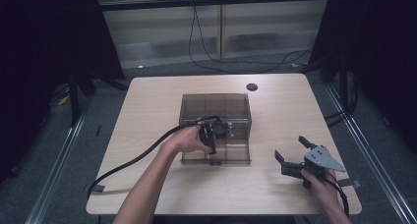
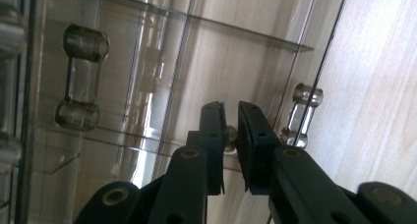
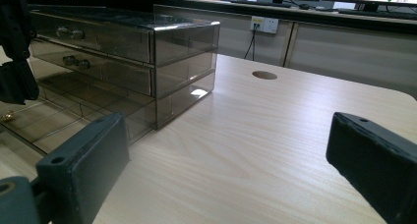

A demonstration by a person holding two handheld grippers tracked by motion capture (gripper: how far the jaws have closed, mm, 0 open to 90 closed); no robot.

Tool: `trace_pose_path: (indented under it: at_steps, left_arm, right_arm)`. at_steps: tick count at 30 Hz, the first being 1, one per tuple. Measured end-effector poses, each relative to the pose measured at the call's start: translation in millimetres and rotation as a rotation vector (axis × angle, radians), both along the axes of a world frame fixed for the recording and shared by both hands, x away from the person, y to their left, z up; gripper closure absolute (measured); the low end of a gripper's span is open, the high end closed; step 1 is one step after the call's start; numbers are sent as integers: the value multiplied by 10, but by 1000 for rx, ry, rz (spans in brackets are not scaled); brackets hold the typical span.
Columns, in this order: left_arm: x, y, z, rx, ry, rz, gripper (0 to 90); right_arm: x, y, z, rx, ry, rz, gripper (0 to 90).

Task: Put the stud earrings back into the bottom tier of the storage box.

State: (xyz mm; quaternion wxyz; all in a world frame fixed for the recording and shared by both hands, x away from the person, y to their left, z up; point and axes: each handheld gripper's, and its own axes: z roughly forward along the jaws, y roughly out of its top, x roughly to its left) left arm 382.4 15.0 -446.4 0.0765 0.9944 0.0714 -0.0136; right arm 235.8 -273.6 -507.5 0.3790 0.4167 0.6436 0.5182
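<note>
Pulling out the bottom drawer by its little knob

The smoky see-through drawer box (image 1: 215, 117) sits mid-table, nearer the far edge. It looks hard, smooth and slippery, so the knob (image 2: 230, 135) is the best spot. The left gripper (image 2: 231, 130) is nearly shut on it. The right gripper (image 1: 293, 154) waits wide open, holding nothing, near the front right corner.

smoky grey drawer box (image 1: 215, 117) (pale wood table (image 1: 147, 116))
</note>
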Motion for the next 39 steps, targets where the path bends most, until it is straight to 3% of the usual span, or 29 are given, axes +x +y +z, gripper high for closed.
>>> trace_pose_path:
  at_steps: [4, 8, 9, 10, 13, 14, 15, 18, 19, 22, 24, 29, 31, 33, 36, 39]
  left_arm:
    - [-6, 8, 0, 8, -2, -3, 775]
    - [-19, 50, 59, -19, -13, 4, 731]
    - [-28, 66, 86, -25, -33, 11, 699]
    - [-27, 90, 123, -47, -21, 20, 666]
    - [-55, 192, 183, -105, -44, 63, 641]
    - [-46, 231, 211, -90, -37, 59, 641]
    - [-59, 282, 228, -102, -62, 67, 627]
    - [-62, 403, 291, -127, -64, 84, 577]
    - [-75, 449, 303, -138, -76, 101, 522]
    - [-116, 619, 332, -162, -97, 106, 500]
    - [-160, 733, 328, -176, -130, 142, 456]
    - [-214, 1037, 291, -223, -168, 216, 293]
    - [-219, 1162, 269, -260, -175, 241, 235]
    - [-238, 1271, 236, -312, -197, 297, 198]
    - [-252, 1432, 212, -364, -191, 343, 139]
    - [-293, 1570, 195, -423, -221, 395, 114]
  right_arm:
    - [0, -1, 0, 0, 0, 0, 19]
    - [-1, 1, 0, 6, 2, 0, 19]
    - [-1, 1, 0, 7, 0, 0, 19]
    - [-2, 2, 0, 7, 0, -3, 19]
    - [-4, 1, 0, 7, -3, -2, 19]
    - [-4, 1, 0, 7, -3, -2, 19]
    - [-4, 2, 0, 7, -3, -3, 19]
    - [-3, 2, 0, 6, -2, -3, 19]
    - [-2, 2, 0, 7, -1, -3, 19]
    - [-3, 1, 0, 7, -2, -5, 19]
    - [-4, 1, 0, 7, -2, -4, 19]
    - [-1, 4, 0, -3, -1, -6, 19]
    - [0, 6, -1, -1, -1, -5, 19]
    - [-1, 6, -1, -1, -1, -5, 19]
    - [1, 4, 0, -1, 0, -7, 19]
    - [-1, 4, 0, 2, 3, -8, 19]
